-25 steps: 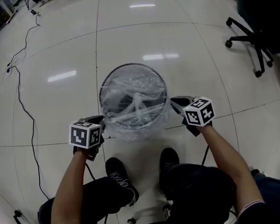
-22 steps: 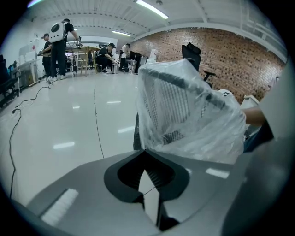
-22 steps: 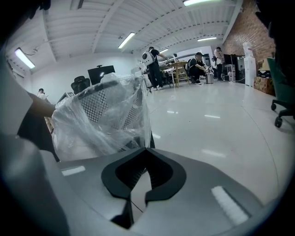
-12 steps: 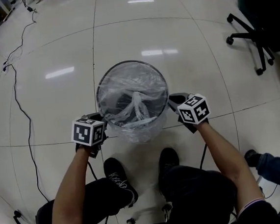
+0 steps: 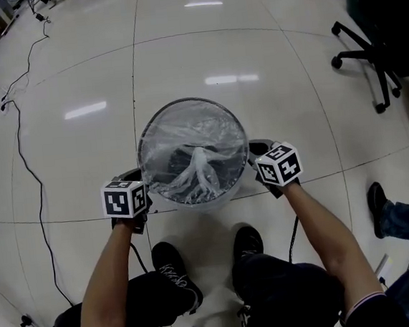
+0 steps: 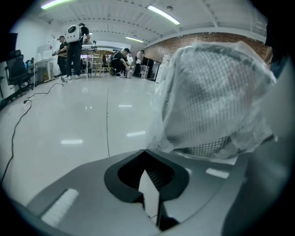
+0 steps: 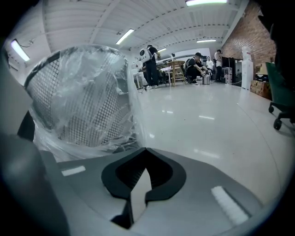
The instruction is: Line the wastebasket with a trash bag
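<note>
**Head view.** wastebasket (image 5: 145,140) stands on the floor just ahead of the person's shoes. trash bag (image 5: 187,135) lies over its mouth, its middle gathered into a twisted strand. left gripper (image 5: 140,180) and right gripper (image 5: 259,152) flank the rim. Both have sunk since 1 second ago, and the film now reads flatter across the opening. Judged: the hem is being drawn down the outside and the lining is nearly done.

**Left gripper view.** Jaws clenched. The bag's skirt hangs down the mesh wall to just above them, unseen from overhead. Can't tell if any film is nipped.

**Right gripper view.** Jaws clenched too, with the same doubt. The skirt is bunched loosely at the mesh here.
</note>
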Action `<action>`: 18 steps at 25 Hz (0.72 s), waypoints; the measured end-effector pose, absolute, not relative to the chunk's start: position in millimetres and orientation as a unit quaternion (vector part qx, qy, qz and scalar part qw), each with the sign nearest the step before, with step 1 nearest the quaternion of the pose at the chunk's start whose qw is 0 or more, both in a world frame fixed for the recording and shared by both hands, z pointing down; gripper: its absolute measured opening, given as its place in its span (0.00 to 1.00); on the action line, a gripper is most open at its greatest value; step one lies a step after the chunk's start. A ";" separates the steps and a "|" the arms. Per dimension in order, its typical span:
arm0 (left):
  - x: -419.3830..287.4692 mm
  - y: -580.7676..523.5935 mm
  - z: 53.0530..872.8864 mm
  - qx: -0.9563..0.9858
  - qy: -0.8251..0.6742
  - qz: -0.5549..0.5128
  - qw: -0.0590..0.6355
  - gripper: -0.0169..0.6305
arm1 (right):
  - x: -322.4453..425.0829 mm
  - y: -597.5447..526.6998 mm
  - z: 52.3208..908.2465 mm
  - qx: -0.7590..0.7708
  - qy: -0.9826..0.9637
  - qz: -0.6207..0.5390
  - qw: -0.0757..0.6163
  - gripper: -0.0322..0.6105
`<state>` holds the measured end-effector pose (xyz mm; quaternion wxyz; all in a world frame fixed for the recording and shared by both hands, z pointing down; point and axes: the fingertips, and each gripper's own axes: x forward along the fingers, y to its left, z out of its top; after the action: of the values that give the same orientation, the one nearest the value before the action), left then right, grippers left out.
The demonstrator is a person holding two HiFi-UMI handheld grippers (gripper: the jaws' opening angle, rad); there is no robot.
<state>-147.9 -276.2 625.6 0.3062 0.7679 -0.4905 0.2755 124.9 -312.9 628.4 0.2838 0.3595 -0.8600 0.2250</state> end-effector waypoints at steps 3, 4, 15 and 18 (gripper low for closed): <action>-155.7 -289.4 628.4 0.761 -0.504 0.266 0.310 0.04 | 123.8 -321.9 632.4 0.366 -0.858 0.225 0.282 0.05; -157.0 -293.0 629.5 0.761 -0.505 0.265 0.310 0.04 | 124.0 -324.9 633.8 0.368 -0.857 0.225 0.282 0.05; -165.9 -308.9 656.1 0.753 -0.504 0.270 0.326 0.04 | 127.2 -345.4 657.1 0.377 -0.846 0.241 0.290 0.05; -167.5 -308.7 665.1 0.750 -0.502 0.271 0.334 0.04 | 124.5 -344.9 663.4 0.373 -0.844 0.248 0.296 0.05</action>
<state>-167.5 -308.7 665.1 0.3342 0.7501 -0.5020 0.2715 124.5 -344.9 663.4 0.2961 0.3727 -0.8437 0.2481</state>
